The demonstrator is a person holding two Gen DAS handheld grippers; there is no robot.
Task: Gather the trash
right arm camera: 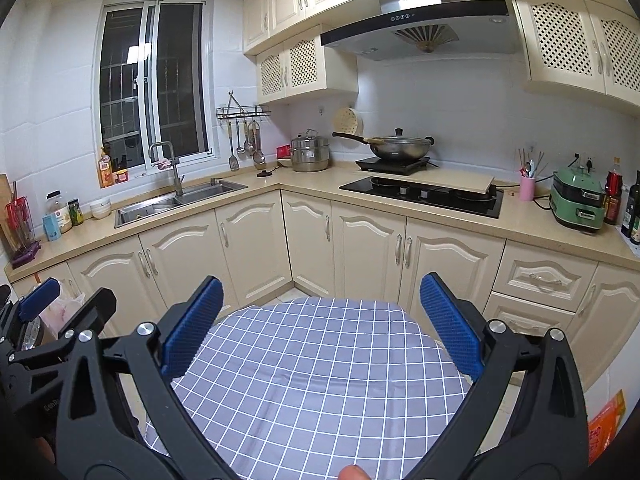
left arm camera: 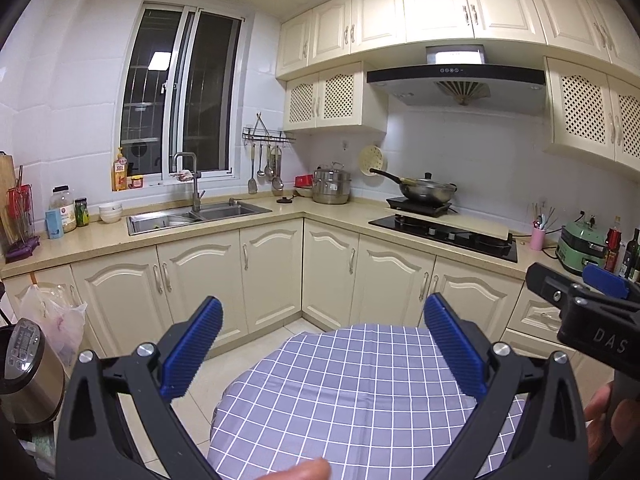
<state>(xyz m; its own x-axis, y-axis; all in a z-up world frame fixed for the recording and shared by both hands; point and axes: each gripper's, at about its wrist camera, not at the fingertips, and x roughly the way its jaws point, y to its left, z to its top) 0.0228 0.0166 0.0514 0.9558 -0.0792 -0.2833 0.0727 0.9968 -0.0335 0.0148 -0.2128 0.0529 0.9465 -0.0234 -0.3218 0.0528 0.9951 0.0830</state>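
My left gripper is open and empty, held above a round table with a purple checked cloth. My right gripper is open and empty above the same cloth. The right gripper also shows at the right edge of the left wrist view. The left gripper shows at the left edge of the right wrist view. A plastic bag hangs from a cabinet at the left; it shows partly in the right wrist view. No loose trash shows on the cloth.
An L-shaped counter runs along the walls with a sink, a steel pot, a wok on a stove and a green cooker. A rice cooker stands at the left. An orange packet lies low right.
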